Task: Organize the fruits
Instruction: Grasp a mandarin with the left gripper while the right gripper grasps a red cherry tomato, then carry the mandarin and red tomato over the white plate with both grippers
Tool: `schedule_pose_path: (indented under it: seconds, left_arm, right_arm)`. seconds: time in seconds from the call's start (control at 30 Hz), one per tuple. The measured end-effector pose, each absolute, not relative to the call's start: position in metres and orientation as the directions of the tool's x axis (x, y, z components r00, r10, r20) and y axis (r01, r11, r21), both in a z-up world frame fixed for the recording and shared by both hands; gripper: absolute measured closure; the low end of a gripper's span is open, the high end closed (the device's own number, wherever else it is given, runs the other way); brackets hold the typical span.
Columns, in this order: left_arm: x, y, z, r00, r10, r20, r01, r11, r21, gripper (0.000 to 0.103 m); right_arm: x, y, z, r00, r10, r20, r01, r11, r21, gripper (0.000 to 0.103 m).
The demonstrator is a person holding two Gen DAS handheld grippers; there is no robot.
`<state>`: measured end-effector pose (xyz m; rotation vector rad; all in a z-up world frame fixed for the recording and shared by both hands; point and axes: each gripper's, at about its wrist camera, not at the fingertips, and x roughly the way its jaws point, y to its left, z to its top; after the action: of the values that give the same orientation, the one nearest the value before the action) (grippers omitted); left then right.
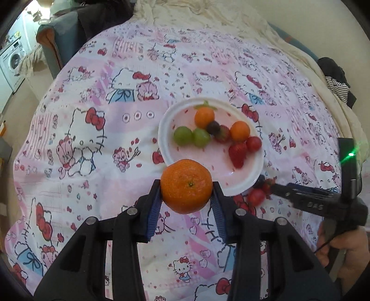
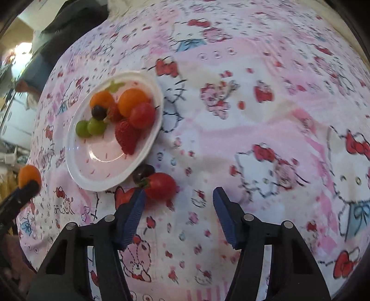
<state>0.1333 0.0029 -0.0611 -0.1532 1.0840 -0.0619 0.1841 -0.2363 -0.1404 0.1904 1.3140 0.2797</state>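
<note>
My left gripper (image 1: 186,188) is shut on an orange mandarin (image 1: 186,186), held above the near rim of a white plate (image 1: 161,129). The plate holds two small oranges, two green grapes (image 1: 192,136), a dark grape, strawberries and a cherry tomato. In the right wrist view my right gripper (image 2: 179,196) stands open low over the sheet. A cherry tomato (image 2: 160,186) lies just off its left fingertip, a dark grape (image 2: 143,172) beyond it, and a strawberry (image 2: 124,196) is partly hidden behind that finger. All three lie on the sheet beside the plate (image 2: 76,171).
A pink cartoon-cat bedsheet (image 1: 115,139) covers the surface. A cream blanket (image 1: 208,16) bunches at the back. Dark and striped clothing (image 1: 335,78) lies at the right edge. A blue chair (image 1: 57,41) and a washing machine (image 1: 13,60) stand off to the left.
</note>
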Motion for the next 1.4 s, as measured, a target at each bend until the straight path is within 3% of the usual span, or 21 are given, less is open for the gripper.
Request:
schedule_pose_path:
  seconds: [0.2, 0.27, 0.33, 0.53, 0.57, 0.6, 0.63, 0.8, 0.9, 0.97, 1.03, 1.3, 1.4]
  left_arm:
    - [0.132, 0.007, -0.059, 0.473, -0.131, -0.871, -0.026, 0.986, -0.162, 0.066]
    - [0.132, 0.008, -0.060, 0.468, -0.133, -0.873, -0.035, 0.985, -0.168, 0.066]
    - [0.133, 0.008, -0.061, 0.465, -0.135, -0.875, -0.042, 0.984, -0.174, 0.066]
    - [0.133, 0.008, -0.065, 0.460, -0.131, -0.878, -0.051, 0.984, -0.173, 0.066]
    - [0.133, 0.008, -0.065, 0.461, -0.129, -0.878, -0.053, 0.984, -0.172, 0.066]
    - [0.132, 0.008, -0.064, 0.465, -0.126, -0.876, -0.054, 0.984, -0.171, 0.066]
    - [0.132, 0.008, -0.064, 0.468, -0.123, -0.875, -0.055, 0.984, -0.168, 0.066]
    - [0.131, 0.010, -0.063, 0.472, -0.119, -0.873, -0.060, 0.984, -0.166, 0.066]
    - [0.130, 0.011, -0.062, 0.473, -0.123, -0.873, -0.060, 0.983, -0.171, 0.066]
    - [0.128, 0.012, -0.062, 0.475, -0.122, -0.872, -0.058, 0.984, -0.169, 0.066]
    - [0.128, 0.013, -0.061, 0.476, -0.121, -0.871, -0.061, 0.984, -0.170, 0.066]
    - [0.131, 0.020, -0.063, 0.472, -0.114, -0.874, -0.083, 0.981, -0.173, 0.066]
    - [0.132, 0.021, -0.065, 0.468, -0.116, -0.876, -0.092, 0.980, -0.178, 0.066]
  right_arm:
    - [0.190, -0.230, -0.149, 0.198, 0.321, -0.926, -0.100, 0.947, 0.307, 0.049]
    - [0.191, -0.228, -0.150, 0.194, 0.334, -0.922, -0.107, 0.942, 0.318, 0.057]
    - [0.191, -0.228, -0.150, 0.182, 0.369, -0.911, -0.109, 0.929, 0.354, 0.075]
    - [0.187, -0.231, -0.143, 0.181, 0.405, -0.896, -0.120, 0.914, 0.389, 0.082]
    - [0.186, -0.233, -0.143, 0.183, 0.408, -0.895, -0.117, 0.912, 0.392, 0.086]
    - [0.185, -0.235, -0.141, 0.186, 0.417, -0.890, -0.112, 0.909, 0.402, 0.100]
    - [0.184, -0.237, -0.139, 0.188, 0.430, -0.883, -0.110, 0.903, 0.416, 0.101]
    - [0.179, -0.247, -0.136, 0.203, 0.435, -0.877, -0.089, 0.900, 0.426, 0.101]
    - [0.178, -0.252, -0.136, 0.195, 0.461, -0.866, -0.054, 0.887, 0.459, 0.094]
    - [0.178, -0.247, -0.135, 0.190, 0.464, -0.865, -0.059, 0.885, 0.461, 0.081]
    - [0.181, -0.239, -0.136, 0.199, 0.434, -0.879, -0.080, 0.901, 0.427, 0.050]
    - [0.198, -0.216, -0.158, 0.168, 0.391, -0.905, -0.116, 0.919, 0.376, 0.049]
    - [0.197, -0.217, -0.158, 0.174, 0.408, -0.896, -0.132, 0.912, 0.389, 0.059]
